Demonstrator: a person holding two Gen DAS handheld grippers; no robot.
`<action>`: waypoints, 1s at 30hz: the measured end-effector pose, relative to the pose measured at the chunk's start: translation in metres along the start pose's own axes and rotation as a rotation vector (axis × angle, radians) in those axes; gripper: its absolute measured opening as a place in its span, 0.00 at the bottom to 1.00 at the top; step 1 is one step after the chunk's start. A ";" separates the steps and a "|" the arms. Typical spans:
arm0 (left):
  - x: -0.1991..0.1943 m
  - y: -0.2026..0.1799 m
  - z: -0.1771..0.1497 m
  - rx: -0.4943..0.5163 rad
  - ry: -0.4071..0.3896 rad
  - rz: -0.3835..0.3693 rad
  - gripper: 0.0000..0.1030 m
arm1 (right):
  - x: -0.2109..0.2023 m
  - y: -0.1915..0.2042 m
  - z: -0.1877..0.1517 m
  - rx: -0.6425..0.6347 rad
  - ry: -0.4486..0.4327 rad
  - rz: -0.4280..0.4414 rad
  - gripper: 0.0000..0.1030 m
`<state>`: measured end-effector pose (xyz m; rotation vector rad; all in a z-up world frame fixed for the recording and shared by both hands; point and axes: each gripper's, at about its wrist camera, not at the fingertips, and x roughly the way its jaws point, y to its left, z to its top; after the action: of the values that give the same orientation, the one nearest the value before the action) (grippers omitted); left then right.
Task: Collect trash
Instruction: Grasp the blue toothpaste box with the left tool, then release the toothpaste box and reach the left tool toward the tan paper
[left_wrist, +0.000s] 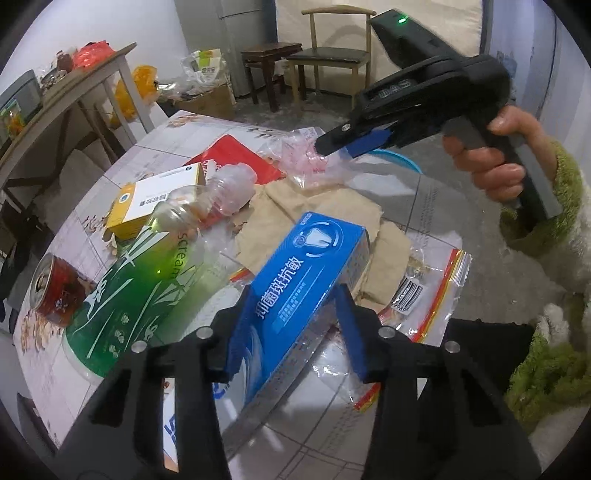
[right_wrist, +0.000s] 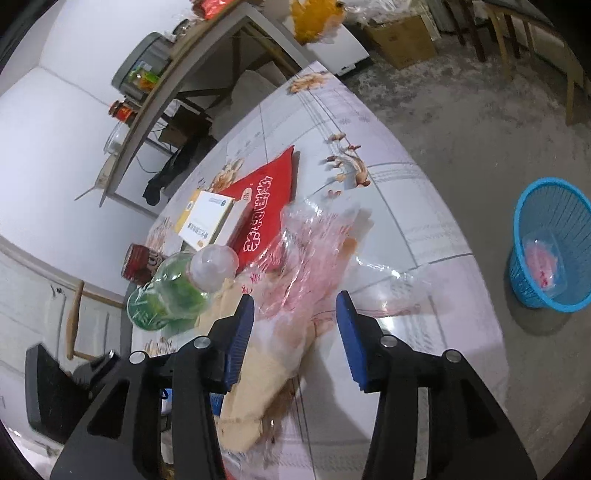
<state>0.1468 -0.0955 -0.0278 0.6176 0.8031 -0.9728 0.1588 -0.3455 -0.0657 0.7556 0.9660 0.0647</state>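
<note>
The blue toothpaste box (left_wrist: 303, 291) sits right between the blue pads of the left tool (left_wrist: 291, 325), both pads against its sides, the box gripped and tilted up off the clutter. That box is the landmark. Just left of it lies the green plastic bottle (left_wrist: 147, 280) on its side, neck pointing away. Beyond the bottle's neck sits the yellow-and-white carton (left_wrist: 155, 199), and left of the bottle a red can (left_wrist: 55, 291) lies tipped over. Behind the box spreads crumpled brown paper (left_wrist: 317, 206), and to its right a clear zip bag with a barcode label (left_wrist: 428, 295). Farther back, a red packet (left_wrist: 236, 155) lies flat, with a crinkled pink-tinted clear plastic bag (left_wrist: 306, 158) beside it.

Over that plastic bag comes the right tool (right_wrist: 295, 314), its fingers spread wide, the bag and the brown paper lying in the gap below, with neither pad visibly touching them. From the left camera the person's right hand (left_wrist: 495, 162) wraps the handle.

All of it rests on the flower-printed tabletop (right_wrist: 399, 184). On the floor well right of the tabletop stands a blue mesh waste basket (right_wrist: 550, 251) with something pink inside.
</note>
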 end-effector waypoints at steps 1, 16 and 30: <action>-0.001 -0.002 -0.001 0.002 -0.005 0.009 0.39 | 0.005 0.002 0.001 -0.002 -0.005 -0.014 0.39; -0.016 0.001 -0.021 -0.058 -0.016 0.070 0.30 | -0.040 -0.009 -0.017 -0.004 -0.078 -0.034 0.05; -0.038 -0.018 -0.013 -0.147 -0.128 -0.022 0.38 | -0.059 -0.027 -0.072 0.001 0.003 -0.044 0.04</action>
<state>0.1144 -0.0748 -0.0058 0.4163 0.7615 -0.9541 0.0622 -0.3478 -0.0639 0.7351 0.9852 0.0265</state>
